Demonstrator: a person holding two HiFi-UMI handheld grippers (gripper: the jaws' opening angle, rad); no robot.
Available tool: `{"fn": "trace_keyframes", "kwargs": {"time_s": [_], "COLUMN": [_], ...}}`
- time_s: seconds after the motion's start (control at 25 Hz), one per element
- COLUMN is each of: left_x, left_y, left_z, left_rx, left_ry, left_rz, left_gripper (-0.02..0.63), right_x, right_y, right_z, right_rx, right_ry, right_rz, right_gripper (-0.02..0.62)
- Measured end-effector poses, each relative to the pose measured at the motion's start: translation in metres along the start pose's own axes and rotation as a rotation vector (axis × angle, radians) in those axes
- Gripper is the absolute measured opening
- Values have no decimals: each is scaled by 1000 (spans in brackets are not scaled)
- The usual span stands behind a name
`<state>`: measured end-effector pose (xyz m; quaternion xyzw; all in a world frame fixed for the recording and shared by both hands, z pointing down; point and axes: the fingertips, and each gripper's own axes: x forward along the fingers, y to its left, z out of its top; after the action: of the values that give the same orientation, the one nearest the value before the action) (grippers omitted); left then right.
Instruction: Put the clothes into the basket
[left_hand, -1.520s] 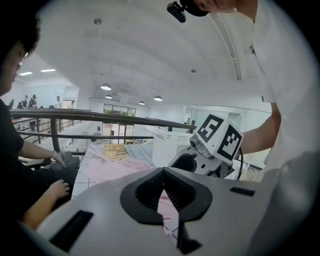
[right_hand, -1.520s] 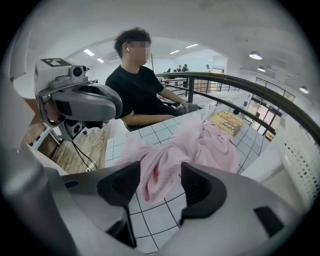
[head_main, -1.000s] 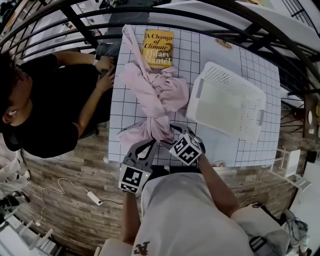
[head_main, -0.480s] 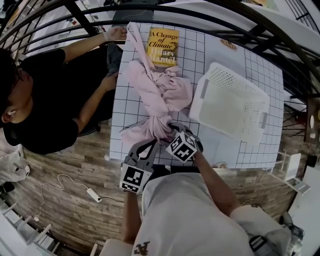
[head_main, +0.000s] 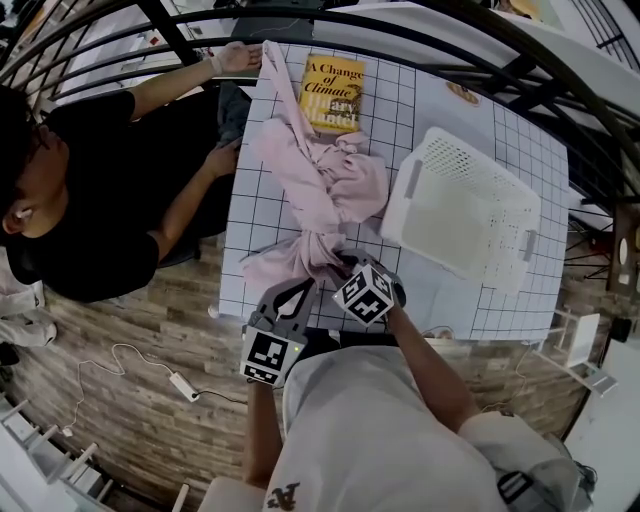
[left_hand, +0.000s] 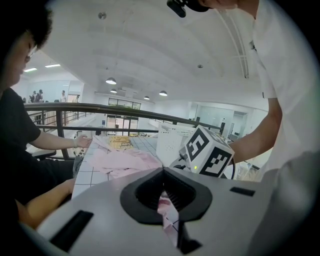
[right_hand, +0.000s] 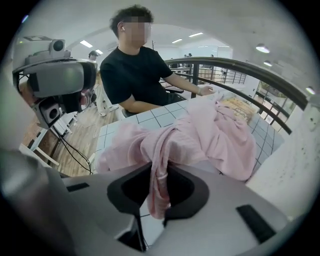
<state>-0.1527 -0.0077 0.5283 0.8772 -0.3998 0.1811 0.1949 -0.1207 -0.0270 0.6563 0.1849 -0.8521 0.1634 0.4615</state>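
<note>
Zero clothes in basket (head_main: 470, 215) yet: white basket sits on right part of table (head_main: 450, 290), nothing inside. Pink garment (head_main: 325, 185) sprawls just beside it, from book (head_main: 333, 93) at far end down to near edge. Right gripper (right_hand: 159, 172) fingers have just been closing, now narrow, clamped on bunched fold at garment's near end. Left gripper (head_main: 298, 290) fingers drawn to slit, seemingly pinching hem close by. Grasp looks about done; lift, carry across to right, drop into basket all left to do
</note>
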Motion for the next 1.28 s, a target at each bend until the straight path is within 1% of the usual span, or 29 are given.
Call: {"fn": "trace_keyframes", "kwargs": {"time_s": [0.2, 0.48, 0.76, 1.04, 1.28], "left_x": [-2, -7, -10, -17, -24], "left_y": [0, 0, 1, 0, -3], "left_z": [3, 9, 22, 37, 53], "left_rx": [4, 23, 47, 111, 146], "left_ry": [-5, -24, -50, -54, -82], "left_rz": [3, 6, 6, 8, 3], "left_gripper": [3, 3, 3, 3, 3], "right_x": [-8, -27, -53, -85, -113], "right_y": [-1, 0, -6, -4, -6], "right_z": [8, 26, 53, 78, 98], "right_rx": [30, 101, 138, 168, 167], "right_ry": [-45, -159, -279, -384, -469], "right_rz": [8, 22, 27, 34, 18], "right_gripper": [63, 57, 57, 57, 57]}}
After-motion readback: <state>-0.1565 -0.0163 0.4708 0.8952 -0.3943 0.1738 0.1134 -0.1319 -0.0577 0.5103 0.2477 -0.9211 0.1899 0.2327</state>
